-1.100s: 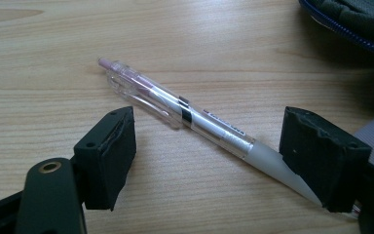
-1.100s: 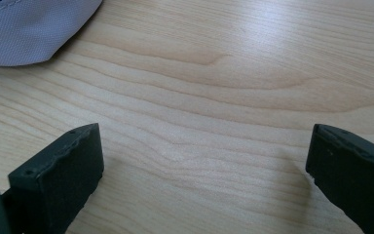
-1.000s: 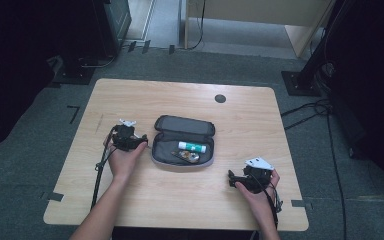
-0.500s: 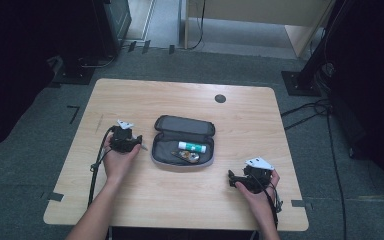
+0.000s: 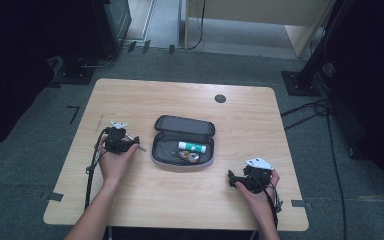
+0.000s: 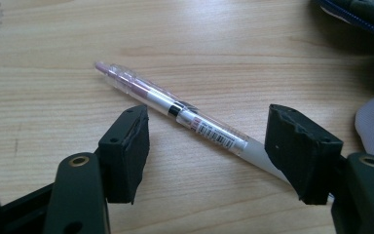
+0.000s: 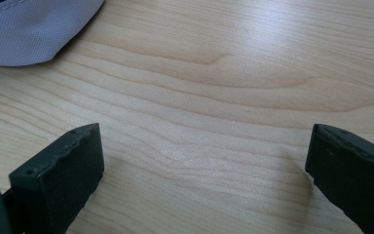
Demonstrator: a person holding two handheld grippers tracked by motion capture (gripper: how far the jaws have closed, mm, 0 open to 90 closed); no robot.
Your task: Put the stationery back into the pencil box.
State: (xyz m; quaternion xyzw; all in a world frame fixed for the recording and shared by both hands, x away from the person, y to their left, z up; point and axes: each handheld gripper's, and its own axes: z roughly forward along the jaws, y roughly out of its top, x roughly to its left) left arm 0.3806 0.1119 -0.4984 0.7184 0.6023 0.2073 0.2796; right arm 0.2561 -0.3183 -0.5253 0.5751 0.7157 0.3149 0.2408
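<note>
A clear pen [image 6: 175, 109] with a white grip and a barcode label lies slantwise on the wooden table [image 5: 130, 100], just left of an open grey pencil case [image 5: 185, 125]. My left gripper [image 6: 209, 122] is open, one jaw on either side of the pen and neither touching it. From above, the left gripper [image 5: 131, 142] points right toward the case, and the pen's tip [image 5: 141, 147] pokes out past it. A white glue stick [image 5: 192, 147] with a green label and a small dark item lie in the case. My right gripper [image 5: 232, 178] rests open on bare wood at the front right.
A black round grommet [image 5: 220, 98] sits near the table's far edge. The case's grey fabric [image 7: 29, 24] lies at the upper left of the right gripper view, and its dark zip edge [image 6: 365, 17] at the top right of the left gripper view. Dark stands and cables ring the table.
My left hand and gripper have shifted slightly left, away from the case. The right gripper has stayed where it was.
</note>
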